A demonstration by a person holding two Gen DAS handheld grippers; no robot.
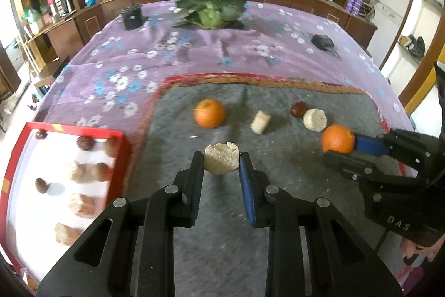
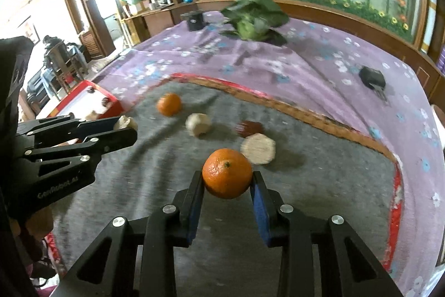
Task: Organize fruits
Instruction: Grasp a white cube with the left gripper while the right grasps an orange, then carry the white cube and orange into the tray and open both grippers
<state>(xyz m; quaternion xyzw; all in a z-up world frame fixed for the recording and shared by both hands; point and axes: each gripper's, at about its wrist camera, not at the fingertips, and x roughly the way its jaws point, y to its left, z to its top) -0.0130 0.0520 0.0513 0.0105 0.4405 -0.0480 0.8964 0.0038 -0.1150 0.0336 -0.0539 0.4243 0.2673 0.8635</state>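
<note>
The left gripper [image 1: 221, 160] clamps a pale, broken-topped chunk [image 1: 221, 160], its ragged end upward, near the grey mat's [image 1: 194, 241] left edge. The right gripper [image 2: 227, 178] pinches an orange [image 2: 227, 173], stem spot facing up, towards the mat's right edge beside a pale round piece [image 2: 258, 148].
</note>
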